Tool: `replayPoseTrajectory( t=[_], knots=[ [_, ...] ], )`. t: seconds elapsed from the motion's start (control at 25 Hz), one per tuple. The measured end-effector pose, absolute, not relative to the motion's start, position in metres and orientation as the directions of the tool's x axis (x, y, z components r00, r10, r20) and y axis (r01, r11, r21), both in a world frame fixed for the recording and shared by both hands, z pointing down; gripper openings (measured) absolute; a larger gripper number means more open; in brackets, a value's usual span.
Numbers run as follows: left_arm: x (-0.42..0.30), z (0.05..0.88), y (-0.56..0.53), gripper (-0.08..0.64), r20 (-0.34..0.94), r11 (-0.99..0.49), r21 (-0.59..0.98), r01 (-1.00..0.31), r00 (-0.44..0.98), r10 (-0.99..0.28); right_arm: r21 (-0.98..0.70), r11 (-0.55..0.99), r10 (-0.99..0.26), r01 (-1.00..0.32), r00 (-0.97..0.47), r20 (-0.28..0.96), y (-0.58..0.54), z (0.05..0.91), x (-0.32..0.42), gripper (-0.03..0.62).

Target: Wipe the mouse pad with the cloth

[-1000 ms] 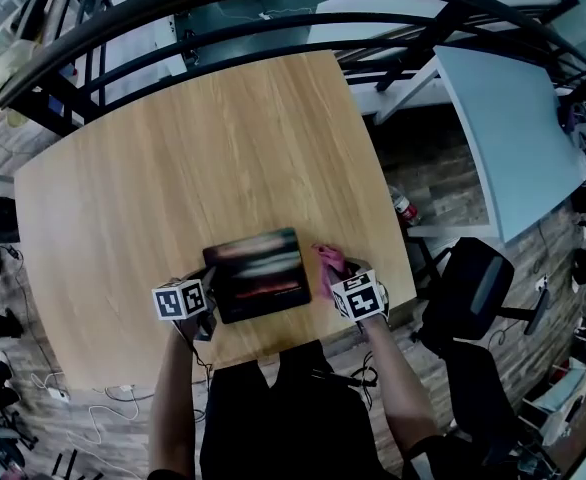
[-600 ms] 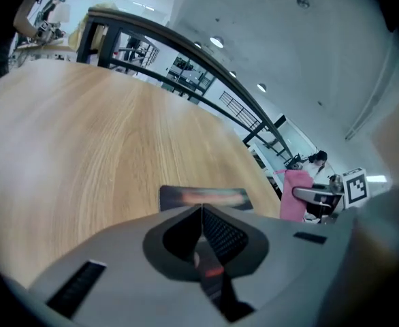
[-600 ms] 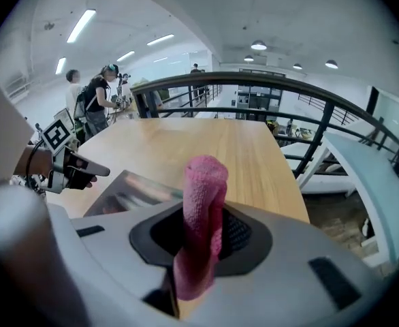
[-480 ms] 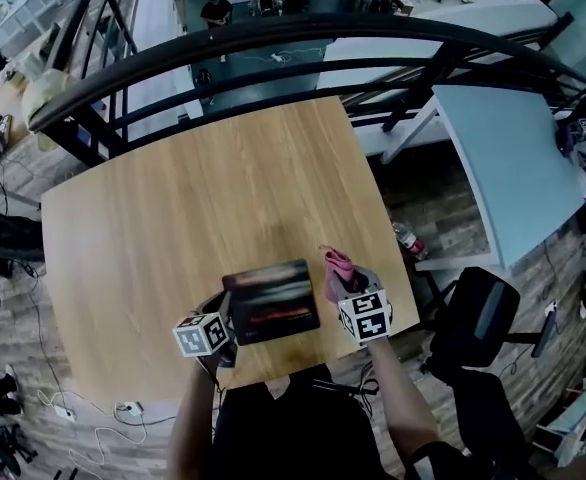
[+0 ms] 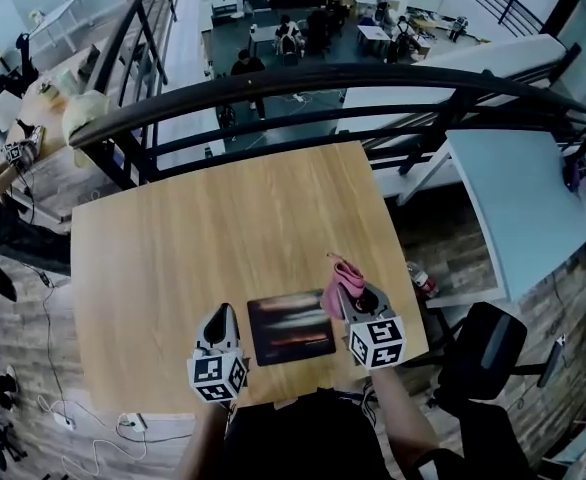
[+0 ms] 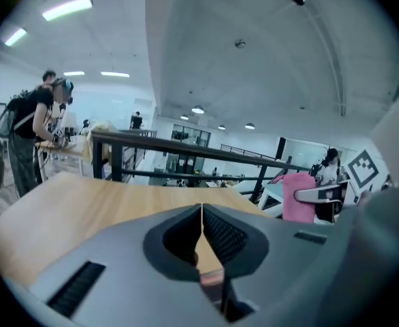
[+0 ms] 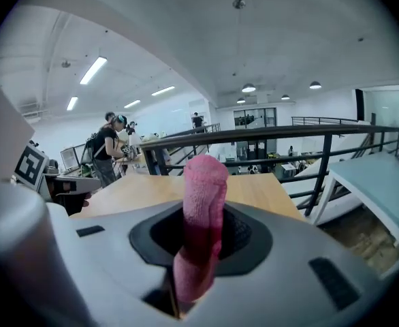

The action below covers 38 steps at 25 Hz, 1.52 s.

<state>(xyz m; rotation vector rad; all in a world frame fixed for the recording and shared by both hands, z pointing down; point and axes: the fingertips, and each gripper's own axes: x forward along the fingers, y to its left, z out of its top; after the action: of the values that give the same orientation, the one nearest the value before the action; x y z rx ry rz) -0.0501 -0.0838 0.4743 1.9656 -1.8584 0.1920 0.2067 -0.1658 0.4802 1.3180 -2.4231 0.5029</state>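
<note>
The dark mouse pad (image 5: 291, 328) lies flat near the front edge of the wooden table (image 5: 223, 228). My left gripper (image 5: 219, 318) hovers just left of the pad, apart from it. In the left gripper view its jaws (image 6: 201, 213) are shut with nothing between them. My right gripper (image 5: 347, 293) is at the pad's right edge, shut on the pink cloth (image 5: 340, 276). In the right gripper view the cloth (image 7: 203, 210) stands up out of the jaws as a roll. The left gripper view shows the cloth (image 6: 296, 196) off to its right.
A black railing (image 5: 273, 83) curves behind the table, with a lower floor beyond it. A pale blue table (image 5: 513, 188) and an office chair (image 5: 483, 343) stand to the right. A person (image 6: 33, 135) stands at a desk far to the left.
The left gripper has come off the pad's left edge and sits lower and apart. The right gripper holds the cloth higher. The head view has tilted up, showing more beyond the railing.
</note>
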Motion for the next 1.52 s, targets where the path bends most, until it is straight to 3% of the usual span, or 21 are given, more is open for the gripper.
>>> replayPoseTrajectory(
  t=[0.6,1.52],
  knots=[
    [-0.047,0.358,-0.033,0.025,0.128,-0.034,0.069,-0.997,0.043,-0.991,-0.104,0.558,-0.788,-0.824,-0.565,0.247,-0.103,0.388,0.17,0.1],
    [-0.043,0.391,-0.006,0.025,0.194,-0.045,0.113,-0.993,0.066,-0.979,-0.139,0.59,-0.756,-0.795,-0.605,0.249,-0.054,0.407,0.148,0.098]
  ],
)
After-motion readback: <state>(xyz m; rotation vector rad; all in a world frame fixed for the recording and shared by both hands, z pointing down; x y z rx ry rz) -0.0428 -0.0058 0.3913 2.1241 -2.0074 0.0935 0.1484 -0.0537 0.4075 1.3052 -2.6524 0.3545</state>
